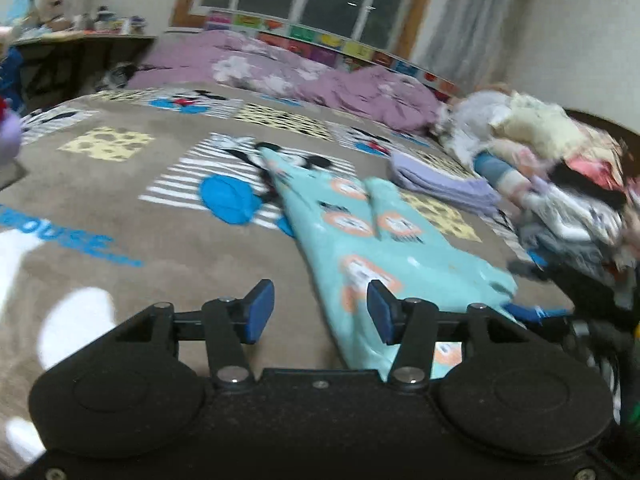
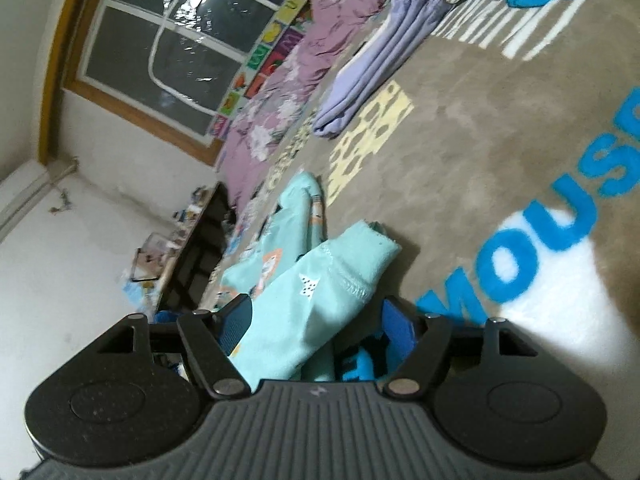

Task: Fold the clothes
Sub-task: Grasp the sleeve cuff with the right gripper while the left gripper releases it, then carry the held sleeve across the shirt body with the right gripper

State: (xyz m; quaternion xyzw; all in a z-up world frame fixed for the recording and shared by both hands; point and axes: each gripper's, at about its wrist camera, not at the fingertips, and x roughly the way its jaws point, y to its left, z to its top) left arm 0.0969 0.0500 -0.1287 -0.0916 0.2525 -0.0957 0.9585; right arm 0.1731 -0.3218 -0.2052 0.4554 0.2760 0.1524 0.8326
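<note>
A mint-green child's garment with orange cartoon prints (image 1: pixel 360 240) lies stretched out on the brown cartoon blanket (image 1: pixel 140 200). My left gripper (image 1: pixel 320 312) hovers over its near edge, jaws open and nothing between the blue pads; the cloth runs under the right finger. In the right wrist view, which is rolled sideways, a stitched end of the same mint garment (image 2: pixel 304 300) lies between the fingers of my right gripper (image 2: pixel 318 324). The left pad (image 2: pixel 236 320) is against the cloth, the right pad (image 2: pixel 400 328) stands apart from it, so the jaws are open.
A folded lilac garment (image 1: pixel 444 184) lies on the blanket beyond the mint one. A loose pile of clothes (image 1: pixel 560 184) fills the right side. A purple floral duvet (image 1: pixel 304 76) lies along the window wall. A cluttered shelf (image 1: pixel 80 40) stands at the far left.
</note>
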